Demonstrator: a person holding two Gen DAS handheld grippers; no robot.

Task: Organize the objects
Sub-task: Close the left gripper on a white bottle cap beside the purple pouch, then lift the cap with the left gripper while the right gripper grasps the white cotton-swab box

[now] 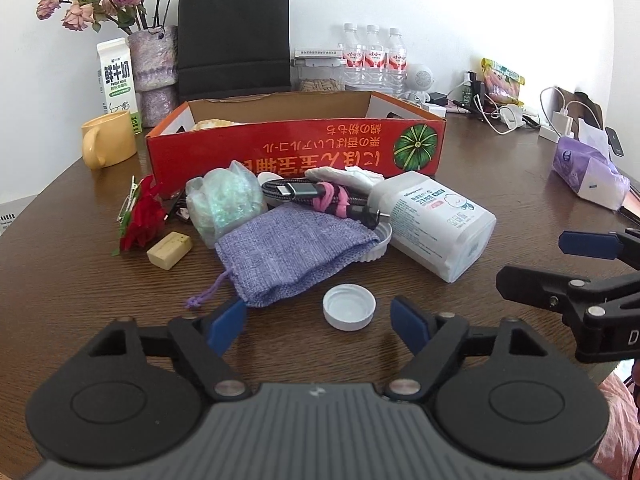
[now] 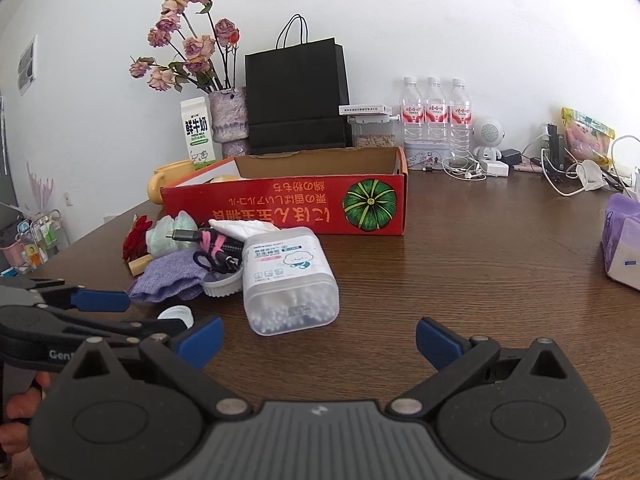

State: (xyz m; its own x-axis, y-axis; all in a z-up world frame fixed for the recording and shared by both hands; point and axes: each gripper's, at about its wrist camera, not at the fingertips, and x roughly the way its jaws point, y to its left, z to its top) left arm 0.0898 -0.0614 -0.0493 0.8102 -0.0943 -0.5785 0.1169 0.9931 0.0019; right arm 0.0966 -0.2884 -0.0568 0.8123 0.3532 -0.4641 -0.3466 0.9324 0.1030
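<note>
A white bottle cap [image 1: 349, 306] lies on the wooden table between the blue pads of my left gripper [image 1: 318, 322], which is open and does not touch it. Just beyond lie a purple cloth pouch [image 1: 292, 248], a cotton swab box [image 1: 436, 220] on its side, a cable bundle [image 1: 320, 196], a plastic bag [image 1: 226, 200], a red fabric rose [image 1: 142, 216] and a small yellow block [image 1: 169, 250]. Behind them stands the open red cardboard box [image 1: 296, 148]. My right gripper [image 2: 319, 338] is open and empty, just short of the cotton swab box [image 2: 290, 280].
A yellow mug [image 1: 108, 140], milk carton [image 1: 118, 80], vase of dried roses [image 1: 154, 68], black paper bag [image 1: 234, 36] and water bottles [image 1: 374, 56] line the back. A purple tissue pack [image 1: 586, 172], chargers and cables sit at the right. The table edge curves at the left.
</note>
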